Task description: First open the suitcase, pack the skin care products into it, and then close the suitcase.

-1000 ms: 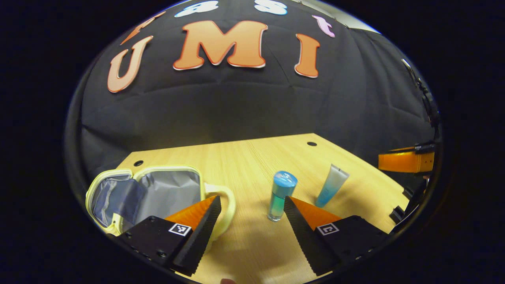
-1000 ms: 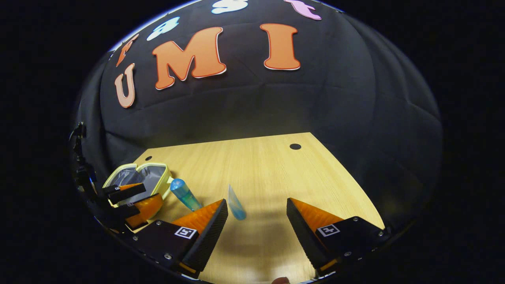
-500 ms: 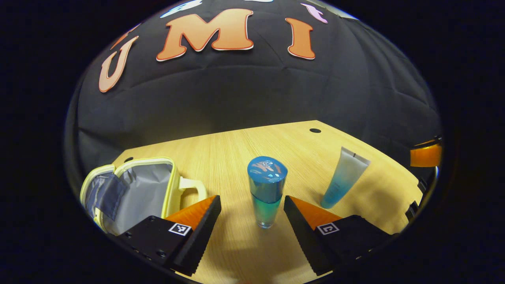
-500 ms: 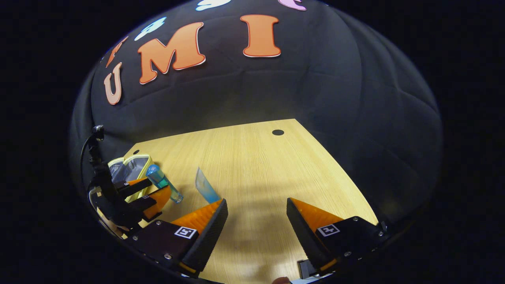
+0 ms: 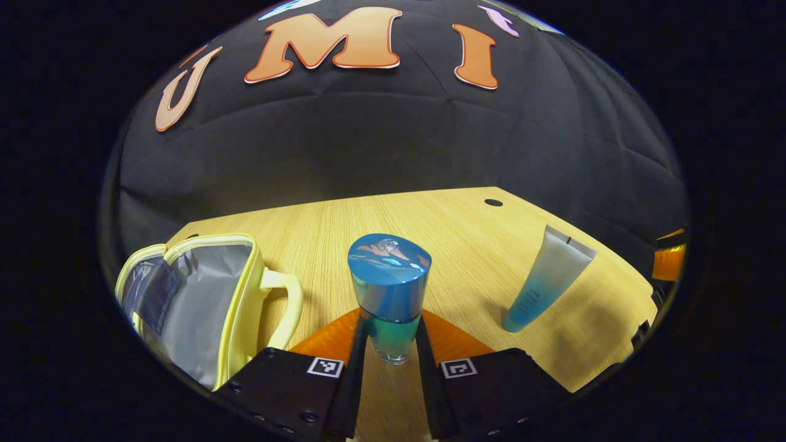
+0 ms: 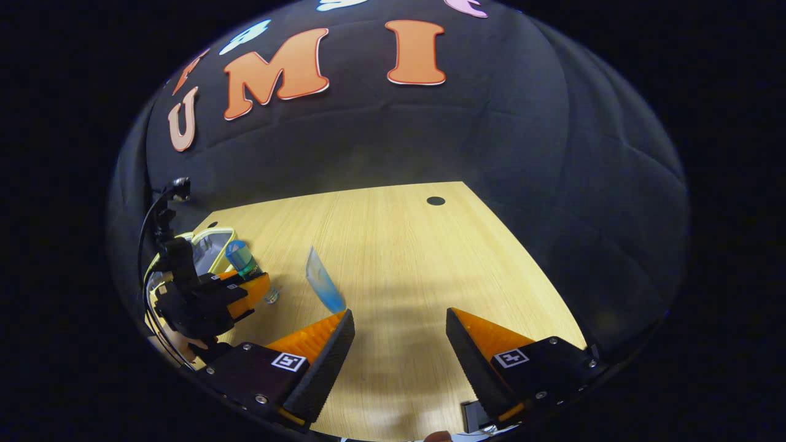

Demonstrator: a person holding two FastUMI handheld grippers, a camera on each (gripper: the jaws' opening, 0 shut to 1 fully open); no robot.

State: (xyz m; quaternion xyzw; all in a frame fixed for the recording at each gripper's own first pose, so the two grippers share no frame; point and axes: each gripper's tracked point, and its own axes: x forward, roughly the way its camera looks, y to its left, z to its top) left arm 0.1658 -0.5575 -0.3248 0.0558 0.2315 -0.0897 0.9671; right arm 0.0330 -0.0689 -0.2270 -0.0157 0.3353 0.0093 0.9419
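Observation:
A clear bottle with teal liquid and a blue cap (image 5: 389, 294) stands upright on the wooden table (image 5: 442, 227). My left gripper (image 5: 389, 344) is shut on its lower half, one finger on each side. To its left lies the small yellow suitcase (image 5: 202, 301), open, with its grey lining showing. A pale blue tube (image 5: 546, 279) stands on its cap at the right. In the right gripper view, my right gripper (image 6: 399, 344) is open over bare table, with the tube (image 6: 324, 287) ahead to its left. Farther left are the left gripper (image 6: 242, 291), the bottle (image 6: 241, 259) and the suitcase (image 6: 212, 240).
Cable holes in the table (image 5: 493, 202) (image 6: 435, 201) lie near the far edge. The black cloth wall closes the back and sides. A hand (image 6: 178, 337) holds the left gripper at the table's left edge.
My left gripper has moved forward around the bottle and closed on it. The right gripper has stayed open, almost still.

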